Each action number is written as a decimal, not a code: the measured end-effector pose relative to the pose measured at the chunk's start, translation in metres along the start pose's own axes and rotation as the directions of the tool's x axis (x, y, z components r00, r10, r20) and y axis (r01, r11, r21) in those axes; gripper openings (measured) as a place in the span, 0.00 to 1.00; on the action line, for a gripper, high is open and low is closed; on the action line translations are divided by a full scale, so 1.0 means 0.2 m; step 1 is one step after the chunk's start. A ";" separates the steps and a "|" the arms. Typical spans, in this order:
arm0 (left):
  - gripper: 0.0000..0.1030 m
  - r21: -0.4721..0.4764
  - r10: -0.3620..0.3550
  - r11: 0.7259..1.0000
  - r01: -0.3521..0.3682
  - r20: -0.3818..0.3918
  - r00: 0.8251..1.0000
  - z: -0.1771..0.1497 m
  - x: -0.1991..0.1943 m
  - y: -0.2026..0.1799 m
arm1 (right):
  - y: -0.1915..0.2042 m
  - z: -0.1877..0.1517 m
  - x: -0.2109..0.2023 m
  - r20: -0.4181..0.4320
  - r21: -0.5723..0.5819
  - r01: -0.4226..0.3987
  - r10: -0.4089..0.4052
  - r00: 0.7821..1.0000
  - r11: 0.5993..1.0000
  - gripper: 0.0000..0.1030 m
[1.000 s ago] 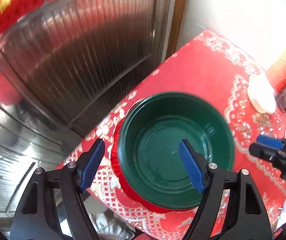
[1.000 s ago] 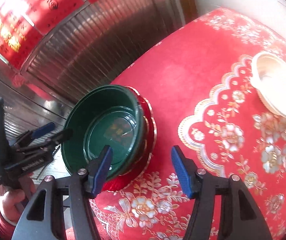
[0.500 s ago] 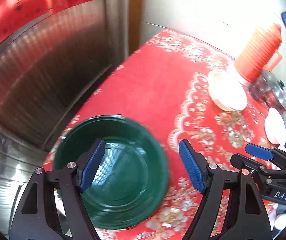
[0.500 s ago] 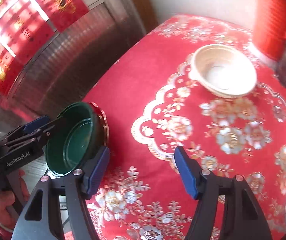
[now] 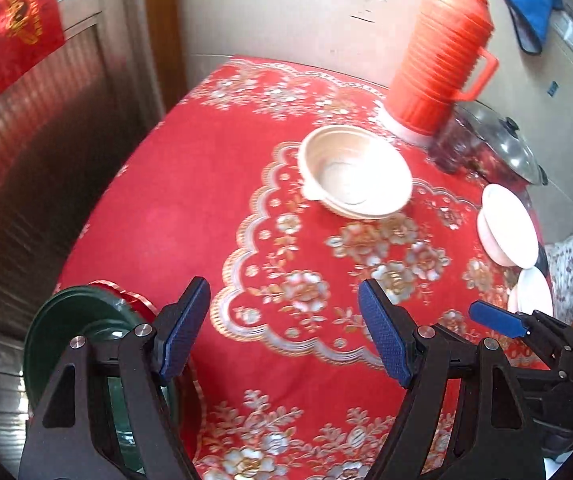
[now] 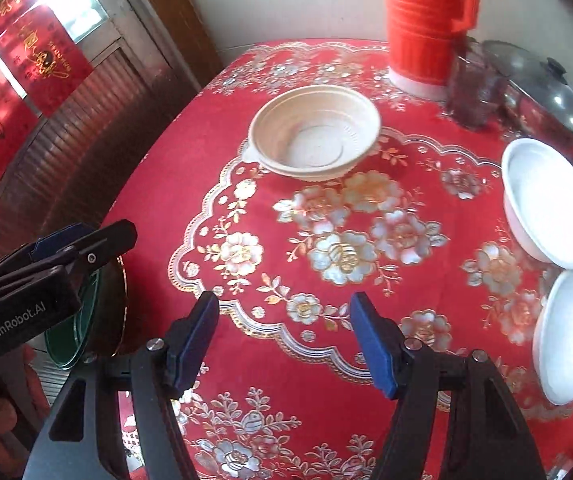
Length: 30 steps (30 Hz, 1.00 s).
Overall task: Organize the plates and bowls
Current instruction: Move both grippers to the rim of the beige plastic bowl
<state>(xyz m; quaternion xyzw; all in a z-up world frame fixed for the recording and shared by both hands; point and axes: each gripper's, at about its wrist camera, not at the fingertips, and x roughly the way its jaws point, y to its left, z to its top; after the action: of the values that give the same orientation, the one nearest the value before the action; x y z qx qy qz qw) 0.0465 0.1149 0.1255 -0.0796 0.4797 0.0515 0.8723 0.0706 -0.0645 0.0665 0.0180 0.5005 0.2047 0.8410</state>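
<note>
- The green bowl (image 5: 74, 320) sits nested on a red plate (image 5: 134, 300) at the near left edge of the table (image 5: 190, 184), so one stack looks already made; how many pieces lie under the green one I cannot tell, since the left gripper's frame covers most of it.
- Left to gather, by my reading: the beige bowl (image 6: 314, 132) alone toward the far side of the floral red cloth, and two white dishes, the white bowl (image 6: 546, 200) and the white plate (image 6: 570, 332), close together at the right edge.
- The task seems partway through, with the loose pieces well apart from the stack.
- The left gripper (image 5: 284, 332) has its jaws wide with nothing between the blue pads; it is angled down over the cloth, the green stack at its lower left.
- The right gripper (image 6: 284, 340) is also empty, its jaws moderately wide, having just been opening a little; it tilts down at the middle of the cloth, the beige bowl ahead and the white dishes to its right.
- Behind the dishes stand an orange thermos (image 5: 442, 52) and a lidded pot (image 5: 498, 144), neither part of the sorting.
</note>
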 end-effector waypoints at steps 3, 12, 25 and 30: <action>0.75 0.031 -0.025 0.999 0.025 0.000 1.000 0.02 0.02 -0.10 | -0.07 -0.02 -0.03 0.009 0.034 0.023 -0.023 1.000 0.999 0.66; 0.75 0.109 -0.052 0.993 0.054 -0.018 0.998 0.04 0.09 -0.30 | -0.25 -0.06 -0.11 0.036 0.100 0.105 -0.109 0.993 0.989 0.69; 0.75 0.174 -0.011 0.985 0.013 -0.016 1.000 0.12 0.17 -0.37 | -0.36 -0.01 -0.11 0.060 0.120 0.151 -0.159 0.985 0.981 0.70; 0.75 0.161 0.026 0.987 -0.023 -0.016 1.000 0.18 0.23 -0.32 | -0.35 0.06 -0.06 0.063 0.108 0.144 -0.151 0.987 0.984 0.71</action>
<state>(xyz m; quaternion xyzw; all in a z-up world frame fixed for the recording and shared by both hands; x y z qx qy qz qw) 0.1118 0.0593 0.1106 -0.0036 0.4911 0.0225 0.8708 0.0979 -0.1318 0.0663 0.0315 0.4802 0.1150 0.8690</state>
